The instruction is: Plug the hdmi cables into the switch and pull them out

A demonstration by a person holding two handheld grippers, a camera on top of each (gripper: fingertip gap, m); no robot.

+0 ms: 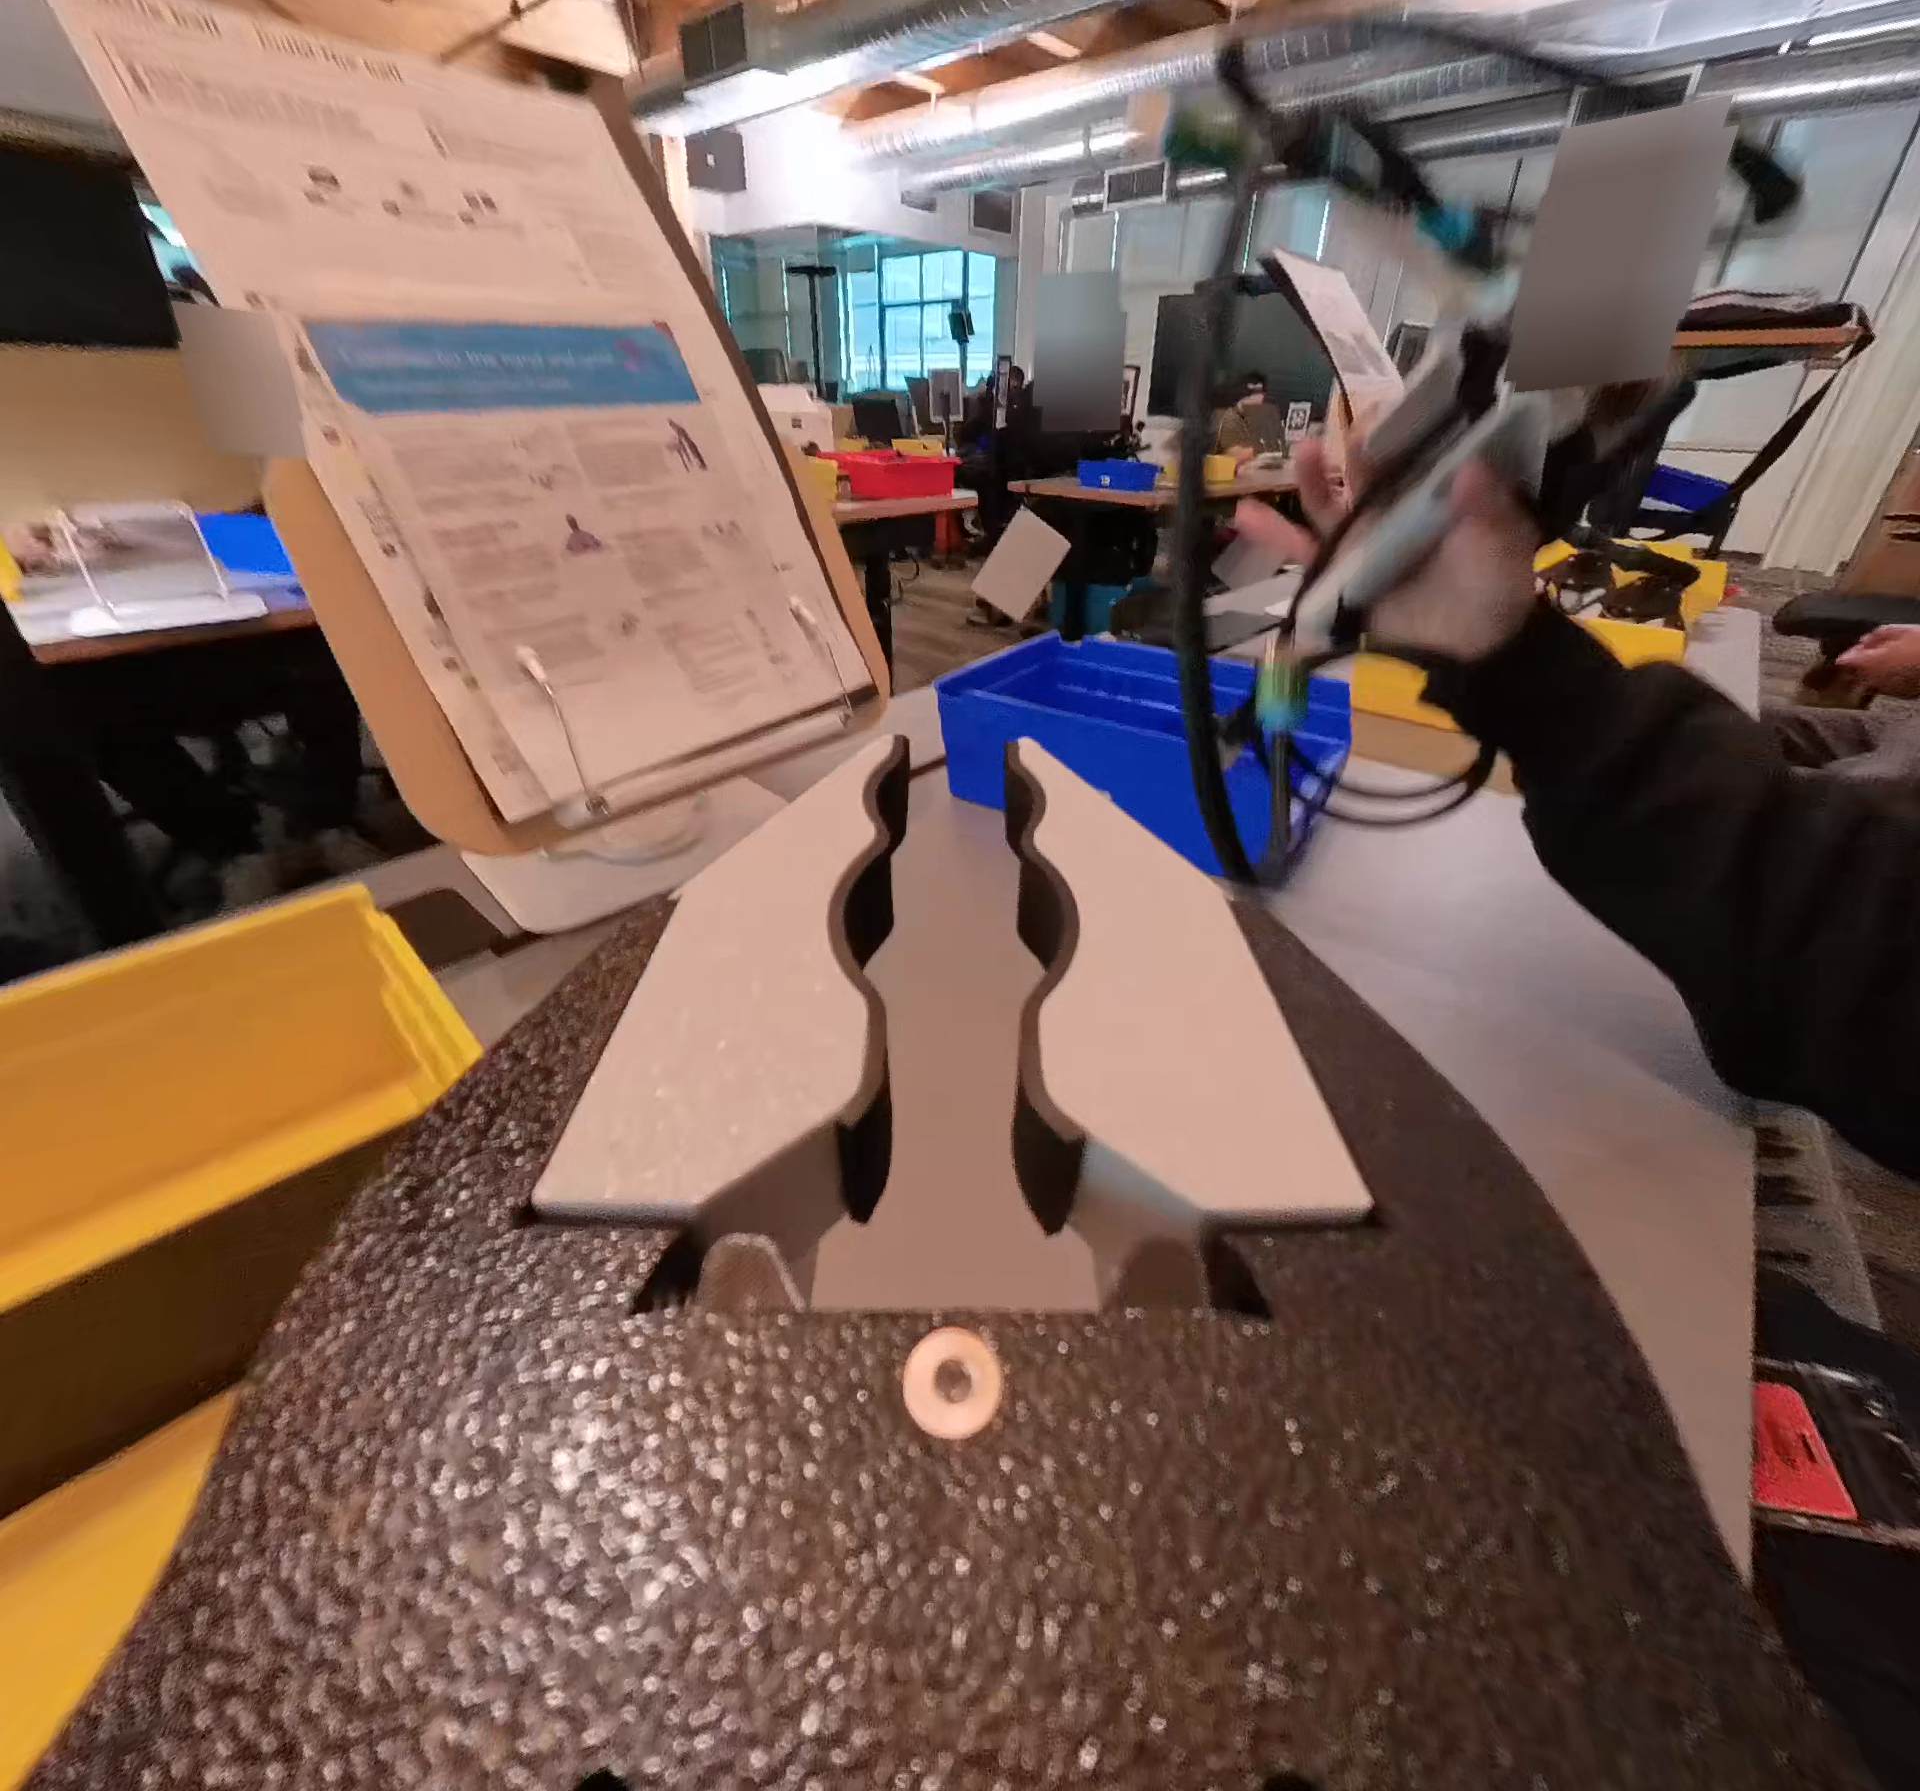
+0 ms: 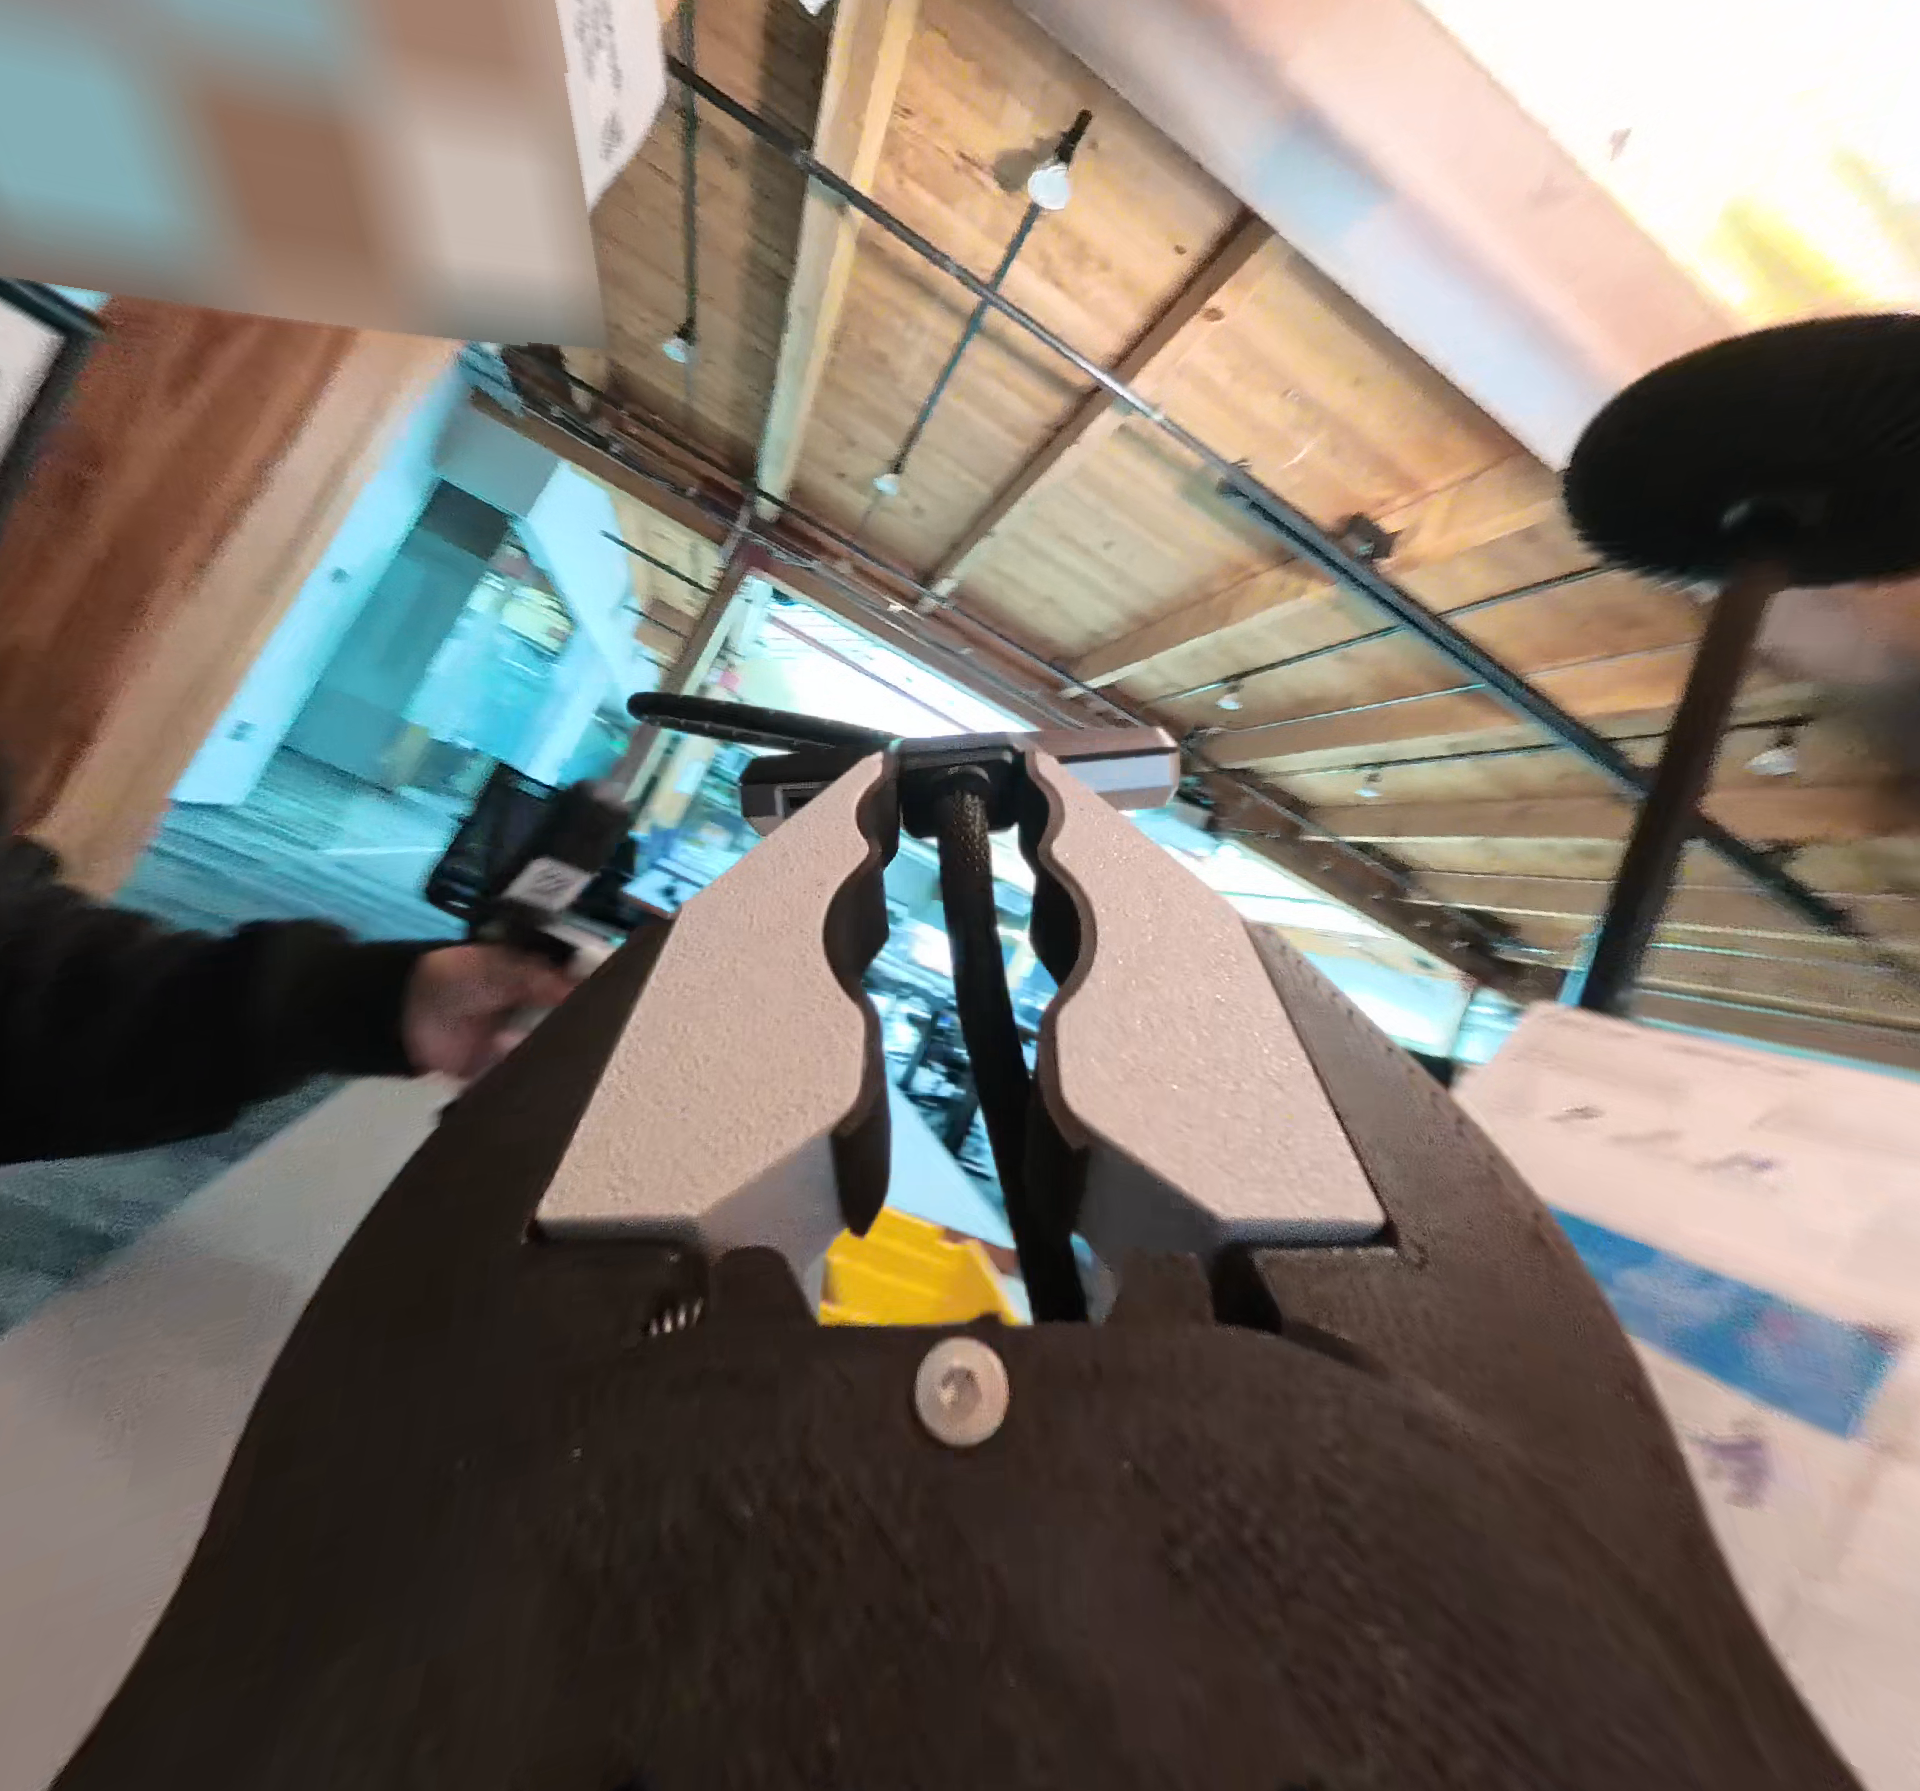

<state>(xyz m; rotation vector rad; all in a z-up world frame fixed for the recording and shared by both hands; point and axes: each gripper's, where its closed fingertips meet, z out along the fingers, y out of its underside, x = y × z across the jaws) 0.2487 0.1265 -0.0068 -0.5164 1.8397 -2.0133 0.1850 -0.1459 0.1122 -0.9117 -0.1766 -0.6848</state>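
Two hand-held grippers are in play. At far left of the left wrist view sits a yellow bin, then a document stand, then the left hand-held gripper, its jaws a little apart and holding nothing above the grey counter. Beyond it is a blue bin, and to the right the right hand-held gripper is raised off the counter, its jaws closed on the black plug of an HDMI cable seated in the silver switch, which hangs in the air with it. The switch looks light and rigid; the braided cable is limp and will swing. Judging by that, grip the hard plug body, never the cord, and brace the switch by its flat sides.
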